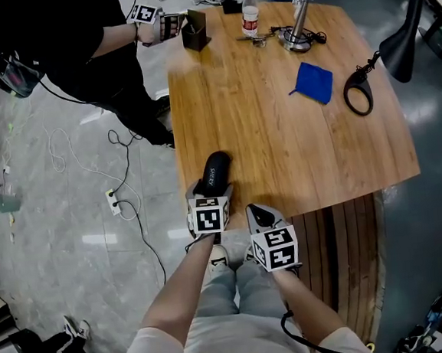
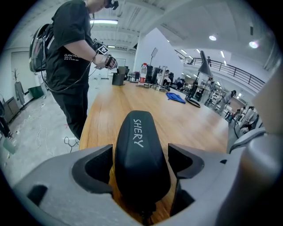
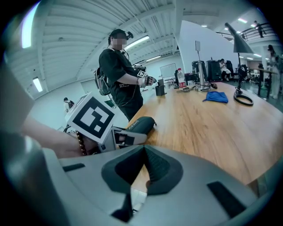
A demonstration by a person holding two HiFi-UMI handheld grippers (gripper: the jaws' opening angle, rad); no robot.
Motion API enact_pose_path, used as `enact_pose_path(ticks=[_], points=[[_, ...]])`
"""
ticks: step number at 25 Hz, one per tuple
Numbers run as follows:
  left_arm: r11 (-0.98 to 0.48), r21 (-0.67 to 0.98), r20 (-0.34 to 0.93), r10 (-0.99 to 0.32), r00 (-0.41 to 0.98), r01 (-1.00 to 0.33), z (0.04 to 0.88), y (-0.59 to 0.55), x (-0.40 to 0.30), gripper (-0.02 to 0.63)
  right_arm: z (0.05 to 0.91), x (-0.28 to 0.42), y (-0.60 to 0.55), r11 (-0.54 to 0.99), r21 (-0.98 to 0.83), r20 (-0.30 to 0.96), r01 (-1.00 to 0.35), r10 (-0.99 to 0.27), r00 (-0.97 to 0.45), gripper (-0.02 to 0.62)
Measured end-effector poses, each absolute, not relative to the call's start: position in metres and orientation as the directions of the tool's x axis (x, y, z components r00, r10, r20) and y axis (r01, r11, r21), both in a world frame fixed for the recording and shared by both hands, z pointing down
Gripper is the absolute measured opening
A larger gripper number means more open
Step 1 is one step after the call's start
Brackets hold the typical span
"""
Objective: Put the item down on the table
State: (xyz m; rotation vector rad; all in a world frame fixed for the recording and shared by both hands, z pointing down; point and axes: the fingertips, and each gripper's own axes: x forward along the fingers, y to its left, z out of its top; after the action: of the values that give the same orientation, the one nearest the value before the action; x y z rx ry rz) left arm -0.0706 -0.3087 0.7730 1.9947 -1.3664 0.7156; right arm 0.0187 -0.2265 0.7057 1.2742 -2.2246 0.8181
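Note:
A black oblong case (image 1: 213, 174) printed "SHERY" lies flat on the wooden table (image 1: 280, 144), near its front left corner. My left gripper (image 1: 211, 190) straddles the case's near end. In the left gripper view the case (image 2: 141, 150) lies between the two pads, with a thin strip of wood showing on each side, so the left gripper (image 2: 140, 162) is open. My right gripper (image 1: 261, 216) hovers just off the table's front edge, to the right of the left one. Its pads meet with nothing between them (image 3: 144, 152). The right gripper view shows the case (image 3: 140, 123) ahead to the left.
A blue cloth (image 1: 313, 81), a black ring (image 1: 358, 94) and a black lamp (image 1: 401, 41) occupy the right side. A water bottle (image 1: 250, 13), a metal stand (image 1: 297, 31) and a black box (image 1: 195, 29) stand at the far edge. A person in black (image 1: 78, 38) stands far left.

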Motion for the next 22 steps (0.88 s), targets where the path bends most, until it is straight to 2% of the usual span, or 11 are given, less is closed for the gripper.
enact_pose_path(ticks=[13, 19, 22], points=[[-0.317, 0.156, 0.728, -0.603, 0.325, -0.936, 0.765, -0.298, -0.075, 0.383, 0.696, 0.025, -0.236, 0.388, -0.264, 0.627, -0.883, -0.627, -0.463, 0.003], [-0.360, 0.116, 0.705, -0.627, 0.332, -0.926, 0.716, -0.274, -0.081, 0.377, 0.669, 0.017, -0.233, 0.420, -0.264, 0.602, -0.868, -0.631, -0.488, 0.003], [-0.361, 0.122, 0.669, -0.658, 0.345, -0.924, 0.681, -0.262, -0.084, 0.260, 0.642, 0.015, -0.234, 0.424, -0.270, 0.575, -0.864, -0.649, -0.498, 0.003]])
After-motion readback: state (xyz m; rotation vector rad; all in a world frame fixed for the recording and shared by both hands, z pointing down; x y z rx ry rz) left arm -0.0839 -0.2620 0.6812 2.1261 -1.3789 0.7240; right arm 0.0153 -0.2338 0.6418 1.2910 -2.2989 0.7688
